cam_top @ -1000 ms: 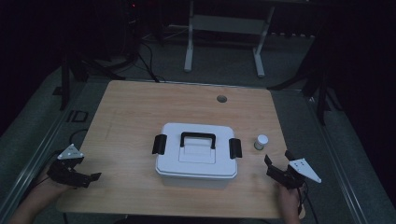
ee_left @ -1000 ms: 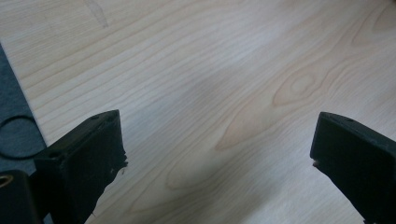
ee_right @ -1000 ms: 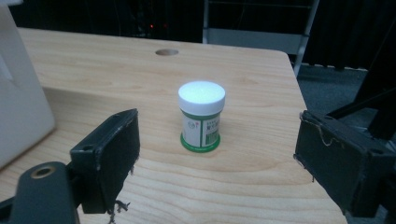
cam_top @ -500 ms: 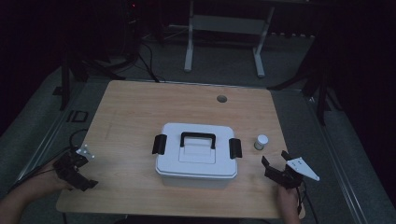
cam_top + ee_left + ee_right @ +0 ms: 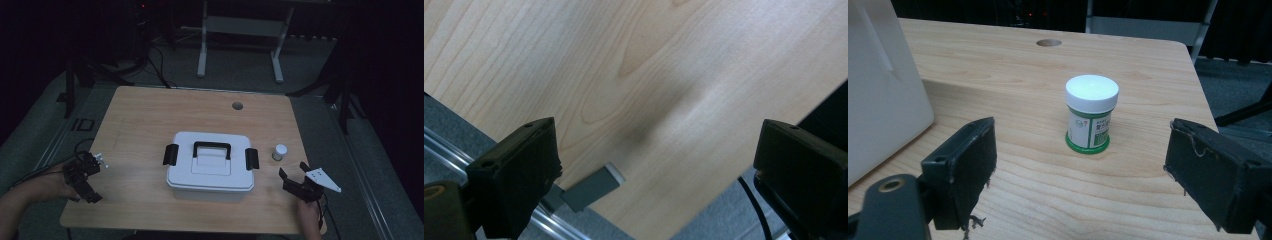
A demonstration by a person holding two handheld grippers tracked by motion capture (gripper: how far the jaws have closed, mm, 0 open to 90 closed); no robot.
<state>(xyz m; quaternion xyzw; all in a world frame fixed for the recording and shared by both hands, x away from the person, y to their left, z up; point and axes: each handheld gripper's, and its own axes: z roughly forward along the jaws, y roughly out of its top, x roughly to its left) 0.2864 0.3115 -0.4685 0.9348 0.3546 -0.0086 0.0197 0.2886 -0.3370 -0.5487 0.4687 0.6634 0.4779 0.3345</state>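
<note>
Small round jar (image 5: pixel 1091 114), white cap, green-and-white label, standing upright on the tabletop (image 5: pixel 150 120) just right of the white box (image 5: pixel 210 162). Right tool (image 5: pixel 296 178) wide, nothing held. Left tool (image 5: pixel 85 175) wide too.

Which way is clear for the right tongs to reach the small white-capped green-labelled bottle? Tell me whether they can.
Probably yes. The right tongs stand open, facing the small white-capped green-labelled bottle, with bare wooden table between; the white plastic box sits off to the side.

A dim lab or recording room: a bare light wooden table (image 5: pixel 150 120) with a round cable hole (image 5: pixel 237 105), grey carpet, black cables (image 5: pixel 160 70) (trailing behind), white metal stand legs (image 5: pixel 202 45).
</note>
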